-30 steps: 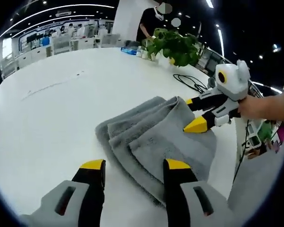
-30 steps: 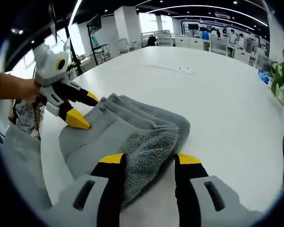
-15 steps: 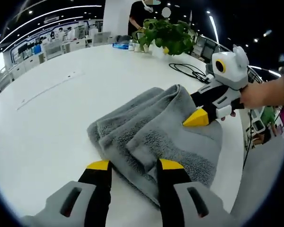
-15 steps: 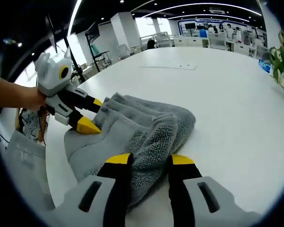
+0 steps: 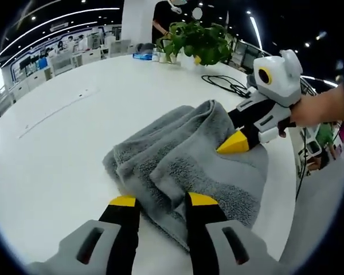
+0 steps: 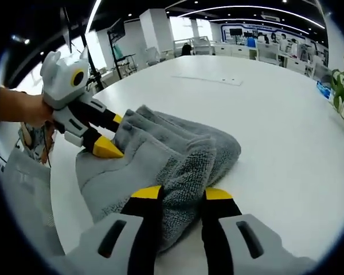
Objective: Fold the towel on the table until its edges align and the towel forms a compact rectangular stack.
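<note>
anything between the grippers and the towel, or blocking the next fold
Nothing visible does. The left gripper and the right gripper each already pinch a bunched edge of the grey towel. The white table around it is bare; the plant and black cable lie well beyond.

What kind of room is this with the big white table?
Probably a big open office or lab. Rows of desks stand far back under long ceiling light strips, and a potted plant and a black cable sit on the white table.
</note>
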